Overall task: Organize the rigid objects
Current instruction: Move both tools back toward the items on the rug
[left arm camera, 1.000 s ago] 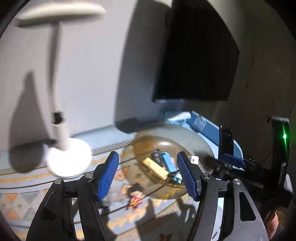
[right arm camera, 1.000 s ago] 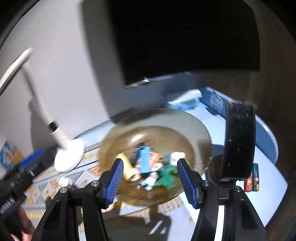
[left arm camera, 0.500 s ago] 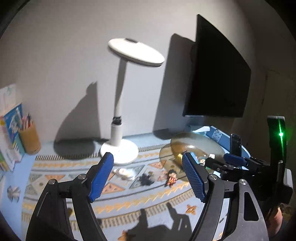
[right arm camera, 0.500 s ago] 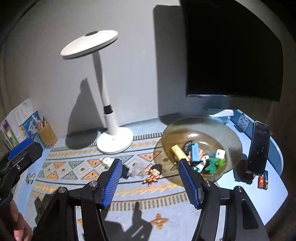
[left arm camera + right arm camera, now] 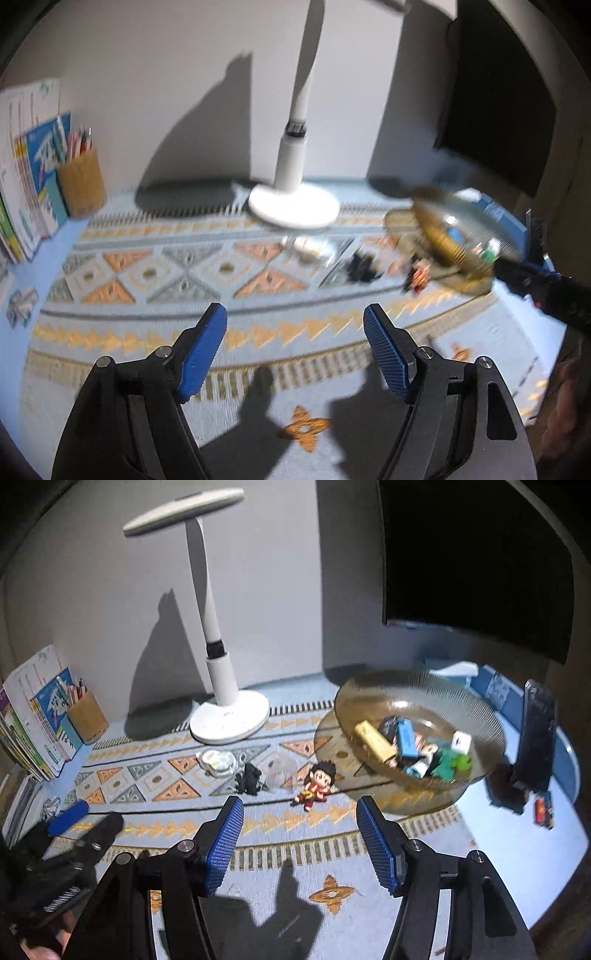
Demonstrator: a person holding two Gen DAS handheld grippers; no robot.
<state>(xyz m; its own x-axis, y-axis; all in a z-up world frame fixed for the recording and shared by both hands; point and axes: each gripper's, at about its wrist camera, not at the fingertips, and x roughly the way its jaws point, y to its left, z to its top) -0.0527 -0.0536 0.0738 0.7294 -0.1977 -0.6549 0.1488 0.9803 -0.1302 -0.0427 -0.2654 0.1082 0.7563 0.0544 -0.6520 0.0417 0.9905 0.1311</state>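
A ribbed amber glass bowl [image 5: 476, 775] on the patterned mat holds several small items, among them a yellow block [image 5: 375, 740], a blue one [image 5: 406, 738] and a white cube [image 5: 461, 741]. Left of the bowl a red-clad figurine [image 5: 317, 781], a black toy [image 5: 249, 779], a small clear piece [image 5: 280, 773] and a white round case [image 5: 218, 760] lie loose on the mat. My right gripper [image 5: 298, 812] hovers open just in front of the figurine, nothing between its pads. My left gripper [image 5: 294, 314] is open and empty over bare mat, with the blurred bowl [image 5: 439, 247] to its far right.
A white desk lamp [image 5: 229, 720] stands behind the loose toys. A pen cup [image 5: 86, 716] and books [image 5: 33, 716] fill the back left. A phone on a stand [image 5: 535, 734] sits right of the bowl, under a dark monitor [image 5: 472, 554].
Both grippers have pulled back from the bowl and swung left, so the lamp and loose toys come into view. The left jaws stand a little wider than a second ago.
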